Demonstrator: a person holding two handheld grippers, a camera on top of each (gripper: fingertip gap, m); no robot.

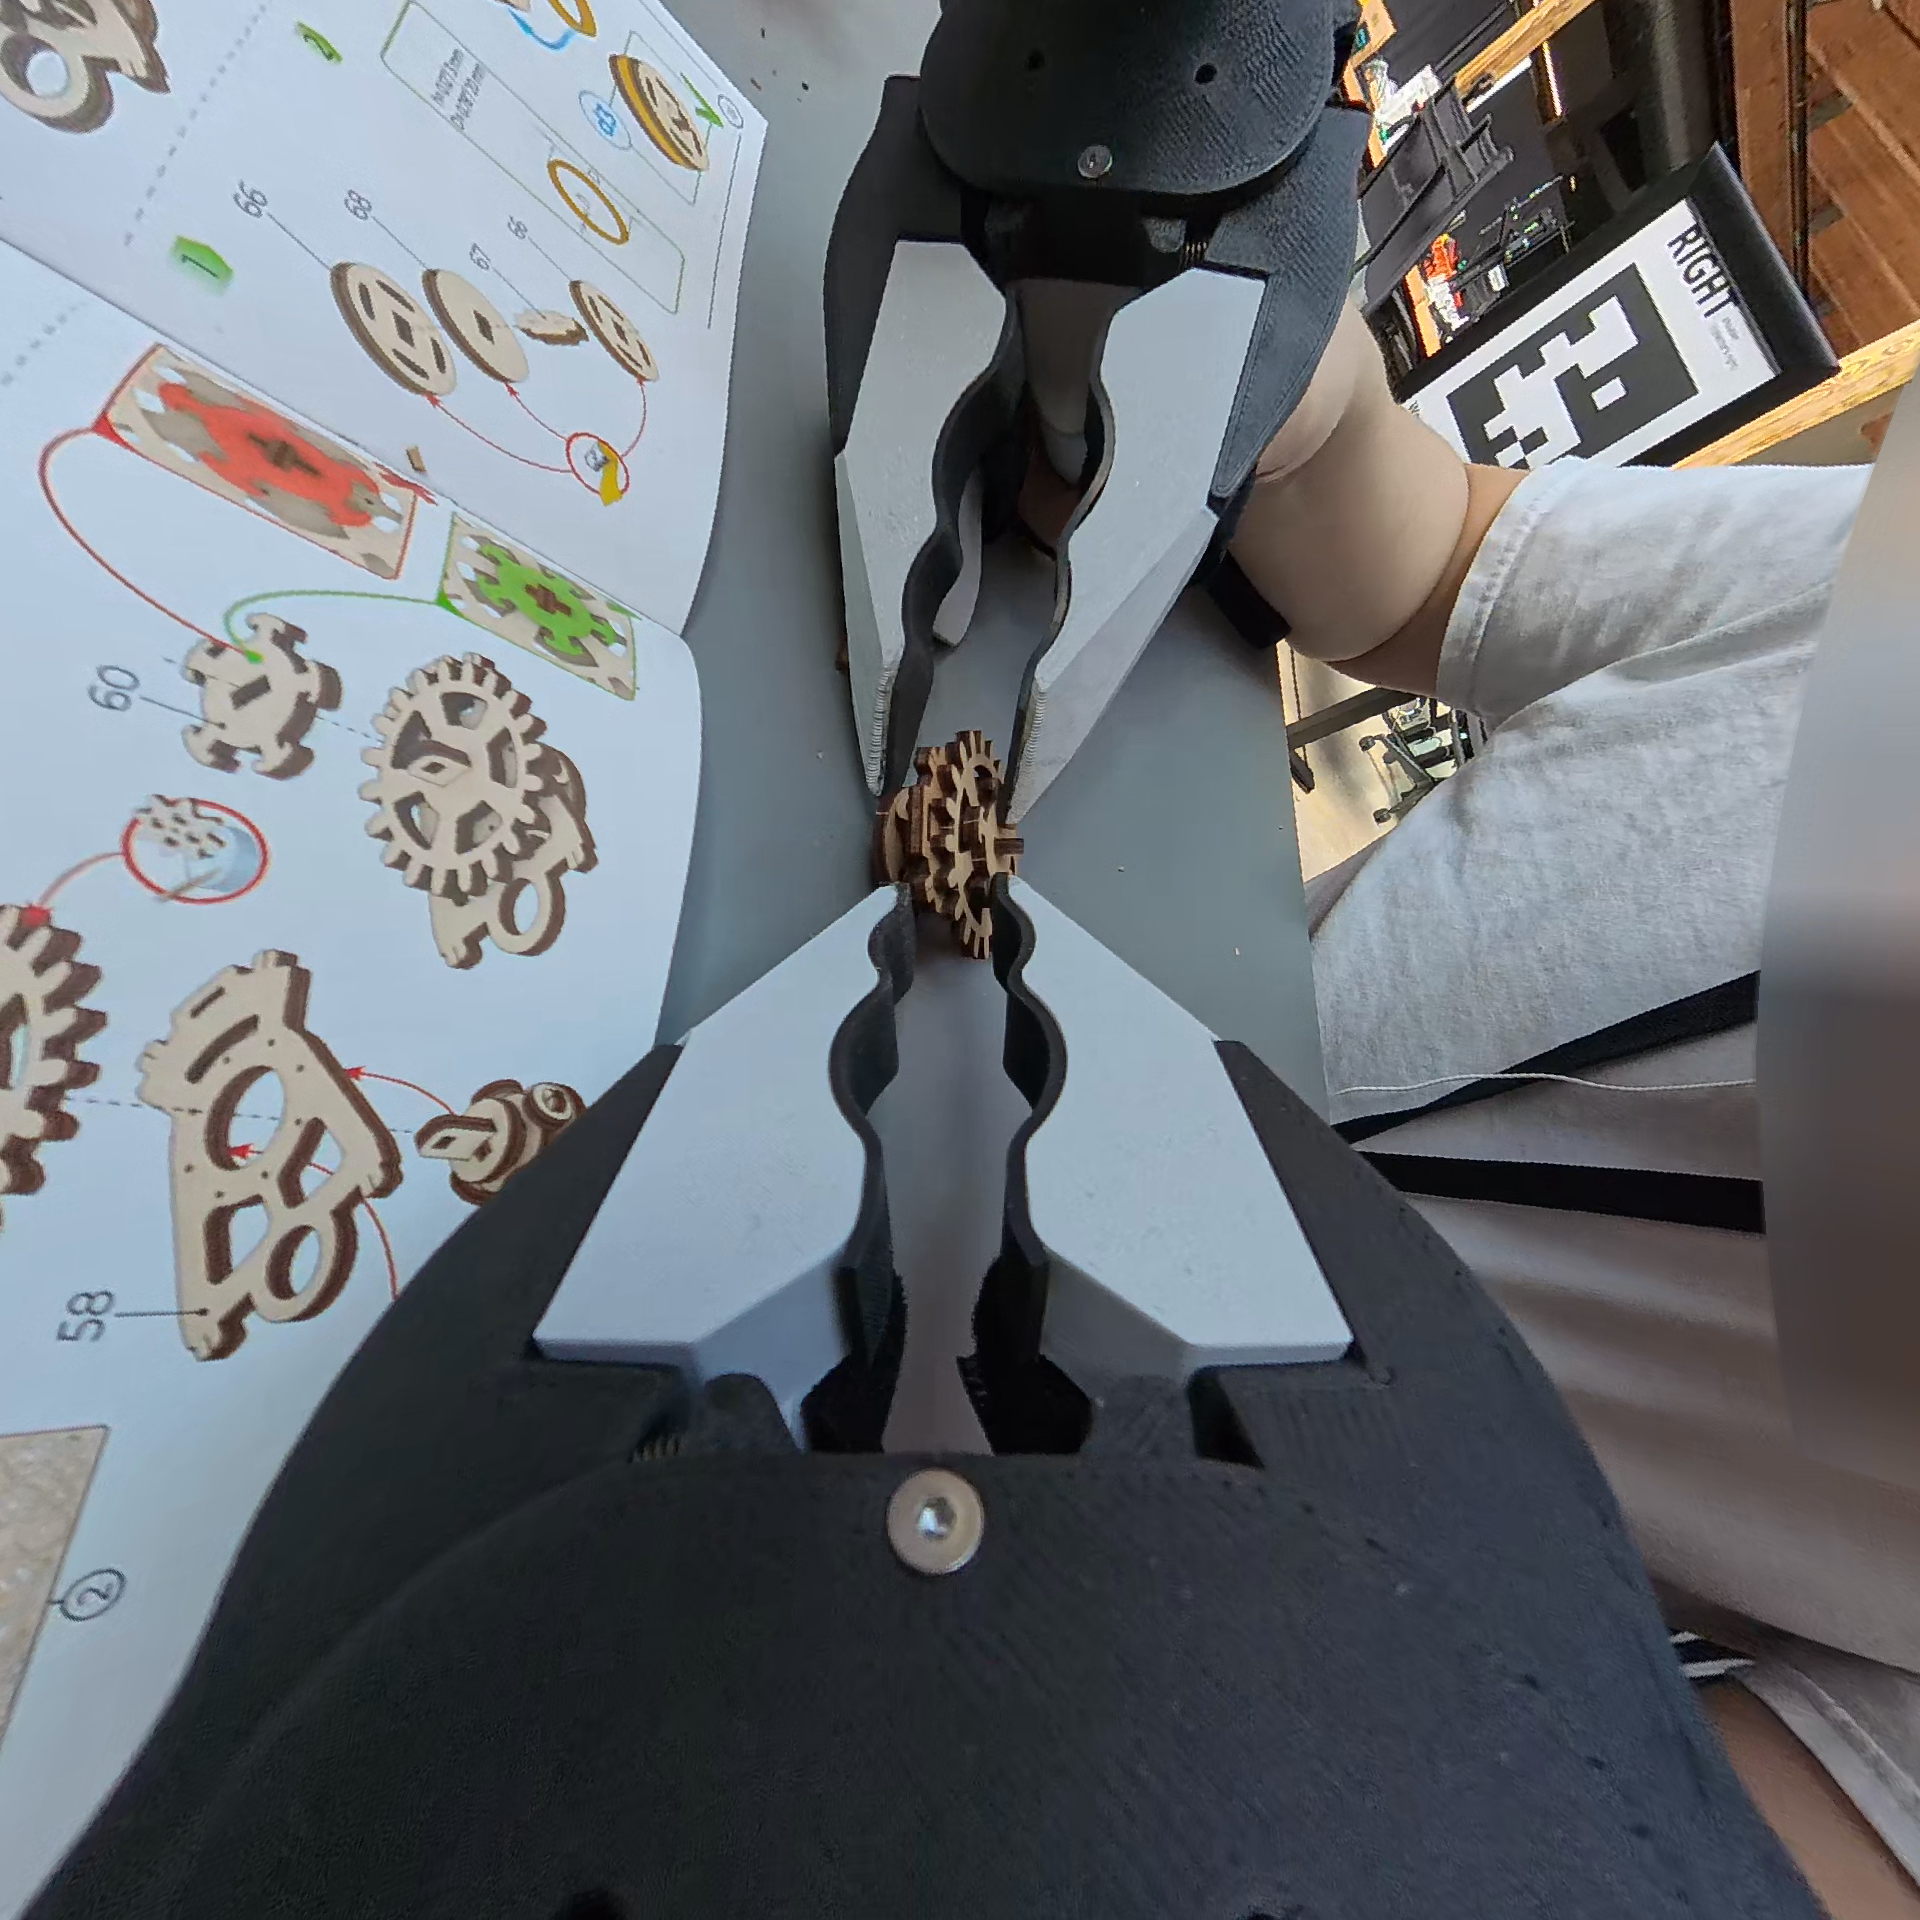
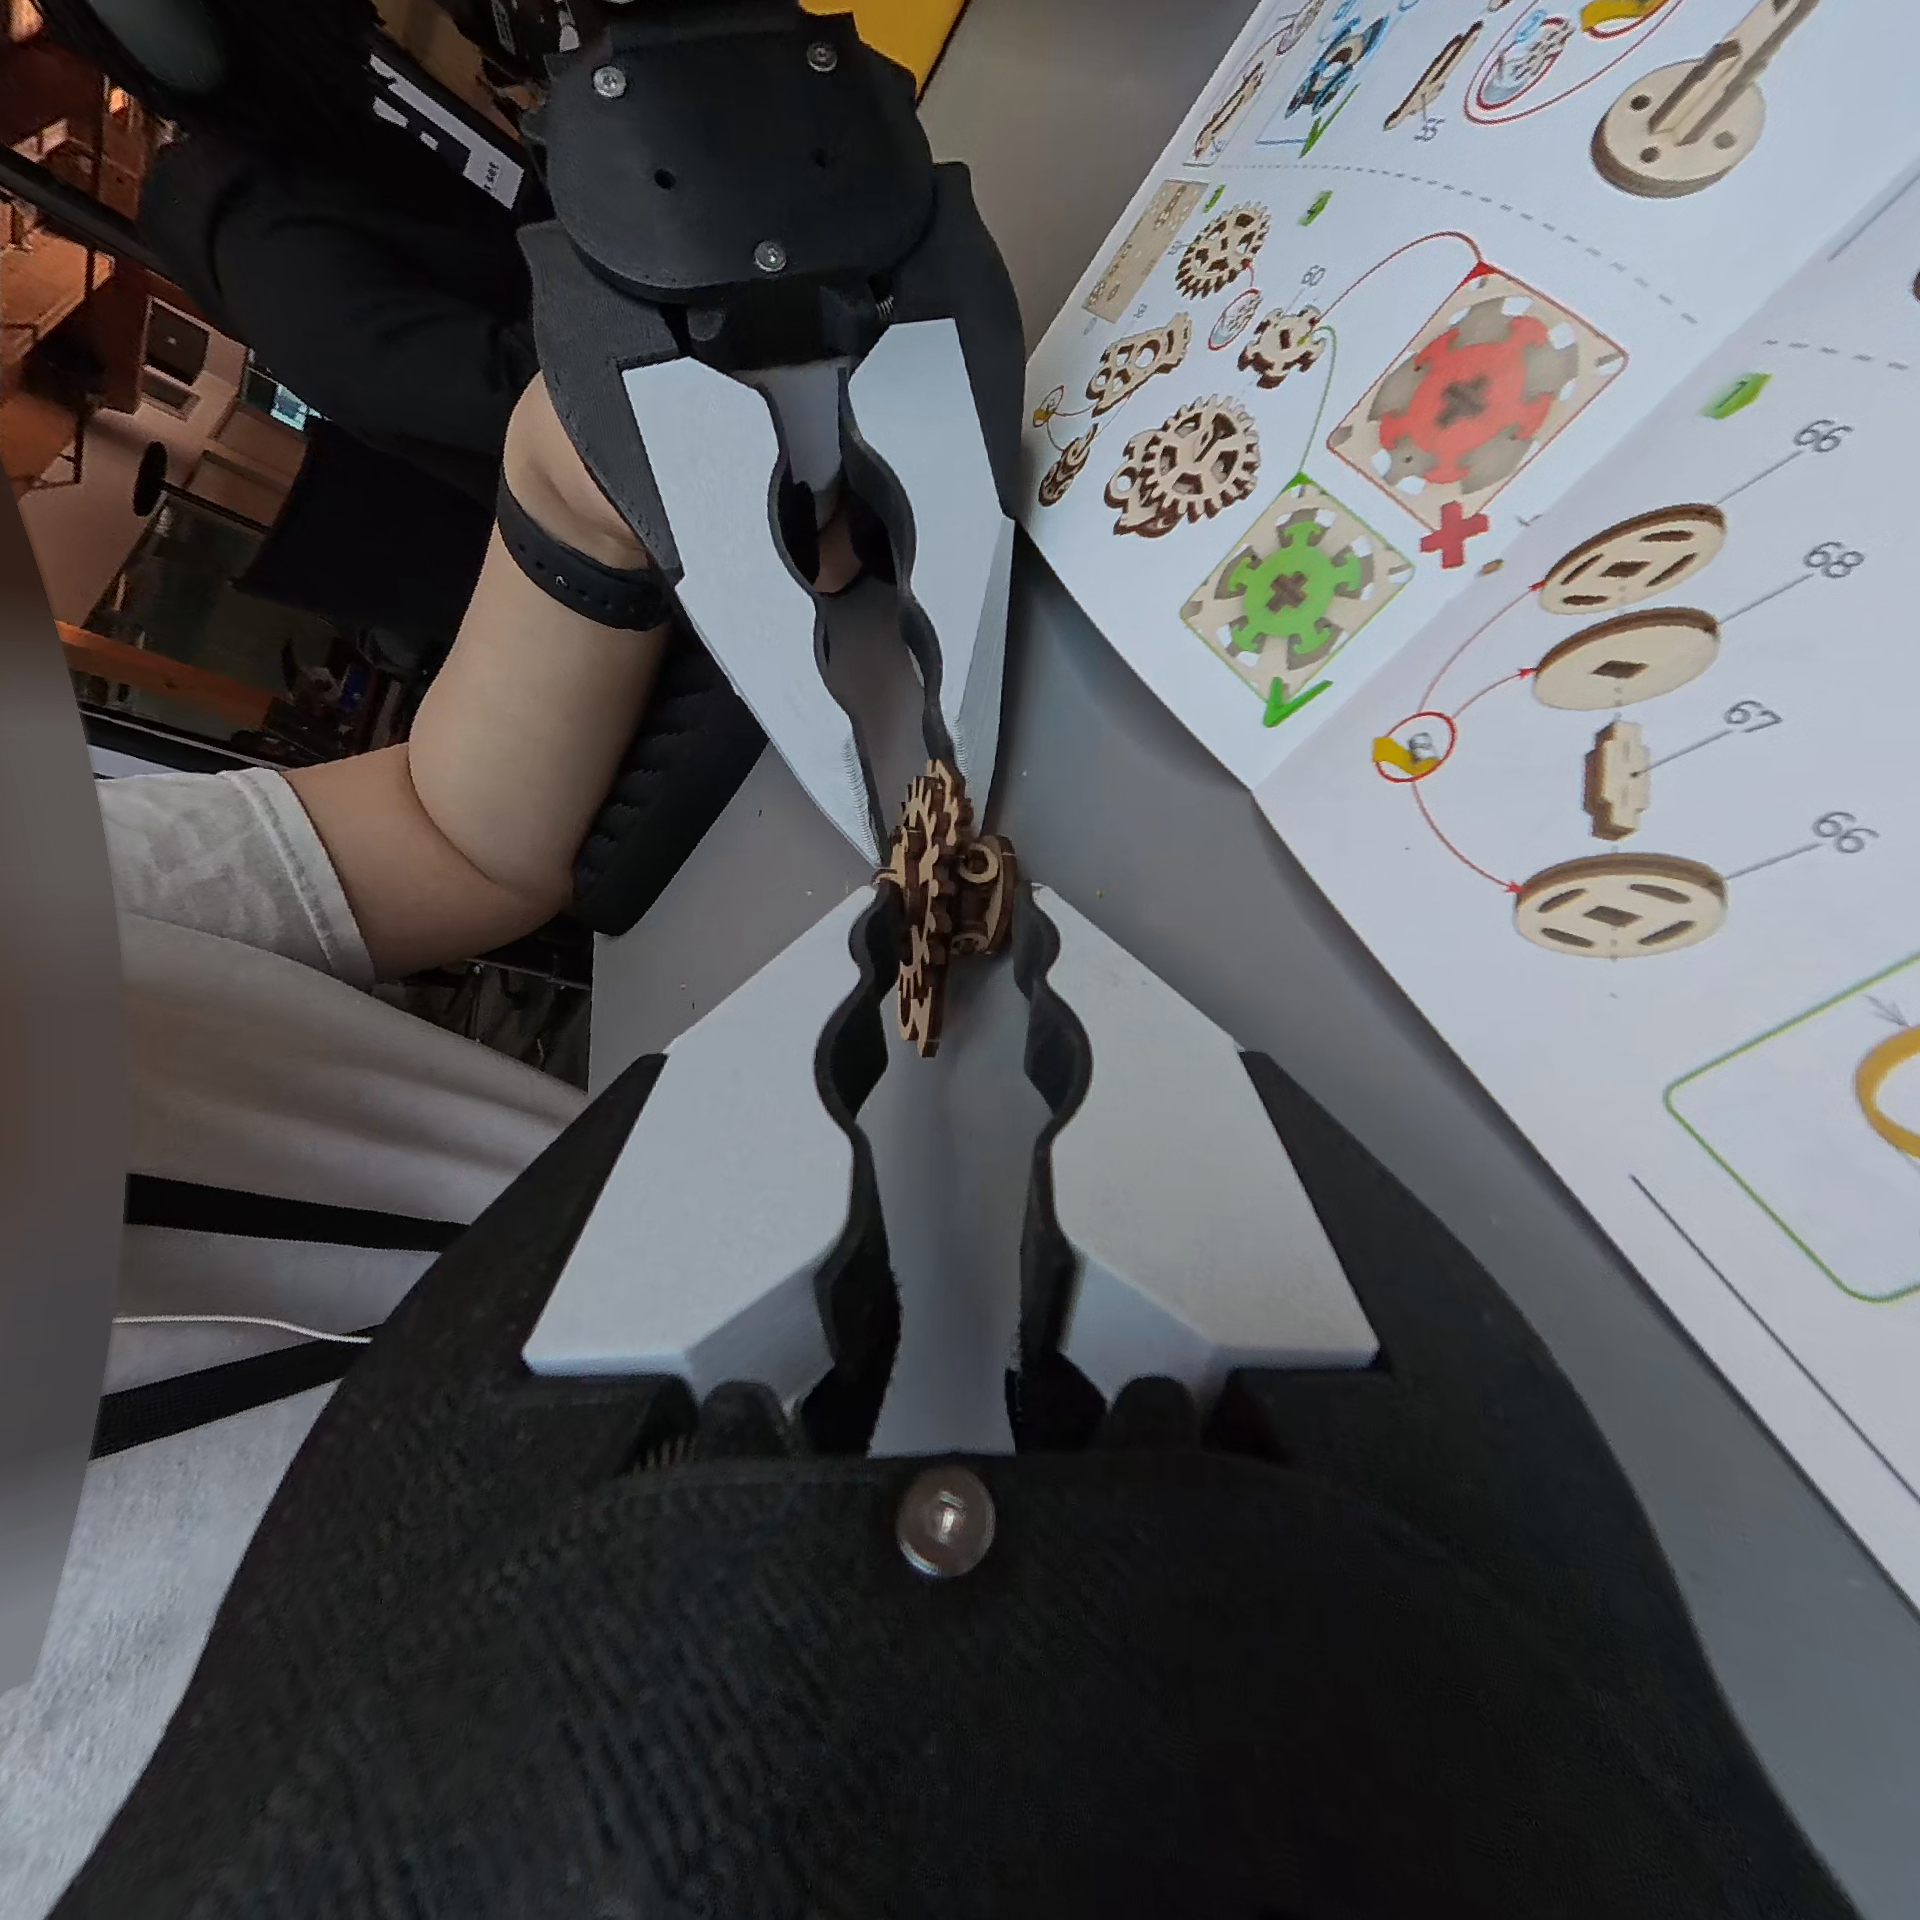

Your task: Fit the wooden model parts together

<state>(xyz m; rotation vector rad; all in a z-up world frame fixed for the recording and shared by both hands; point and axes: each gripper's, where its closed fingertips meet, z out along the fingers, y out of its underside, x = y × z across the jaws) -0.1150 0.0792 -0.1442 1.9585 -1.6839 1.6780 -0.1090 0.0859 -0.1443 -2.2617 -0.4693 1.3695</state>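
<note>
Both tools nose to nose above the grey table (image 1: 1143, 727); left gripper (image 1: 951, 914) and right gripper (image 2: 940, 914) each clamped on the wooden gear cluster (image 1: 951, 836) between them; mid-fit, I'd say; next, a square, gentle press.

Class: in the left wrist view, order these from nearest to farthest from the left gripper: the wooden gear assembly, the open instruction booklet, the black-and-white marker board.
1. Wooden gear assembly: pinched at the left gripper fingers, with the right gripper gripping it from the opposite side.
2. Instruction booklet: lying open on the grey table, to the left.
3. Marker board: upper right, beyond the person's arm.
</note>
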